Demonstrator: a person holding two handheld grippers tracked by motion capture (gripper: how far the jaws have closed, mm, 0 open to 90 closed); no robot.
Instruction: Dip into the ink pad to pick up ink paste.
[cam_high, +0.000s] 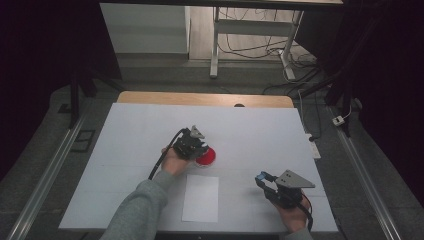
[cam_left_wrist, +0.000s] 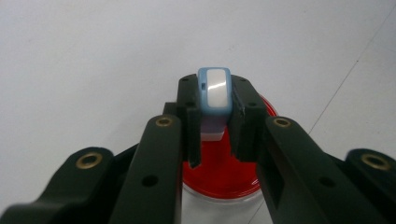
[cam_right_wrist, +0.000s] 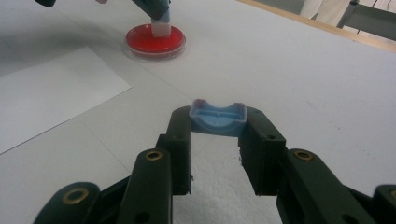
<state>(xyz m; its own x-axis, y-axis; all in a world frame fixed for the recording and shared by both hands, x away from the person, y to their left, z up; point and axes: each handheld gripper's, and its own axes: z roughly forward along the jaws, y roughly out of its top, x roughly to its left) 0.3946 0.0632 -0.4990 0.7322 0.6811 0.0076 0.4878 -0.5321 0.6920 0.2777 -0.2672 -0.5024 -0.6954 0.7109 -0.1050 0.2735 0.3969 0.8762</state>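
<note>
The left tongs (cam_high: 202, 149) are clenched on a small blue-and-white stamp (cam_left_wrist: 214, 91), held upright with its pale lower end pressed down onto the red ink pad (cam_left_wrist: 224, 170), a round shallow dish with a clear rim that sits near the middle of the white counter (cam_high: 140, 130). In the right gripper view the same stamp stands on the red dish at the far upper left, gripped from above. The right tongs (cam_high: 263, 179) hover over the counter's near right part, well apart from the dish, and grasp a blue cap (cam_right_wrist: 217, 118) by its 2 ends, its hollow side facing the camera. A white sheet of paper (cam_high: 201, 198) lies flat on the counter just in front of the dish, between the 2 forearms. A grey sleeve (cam_high: 137, 210) covers the left arm
</note>
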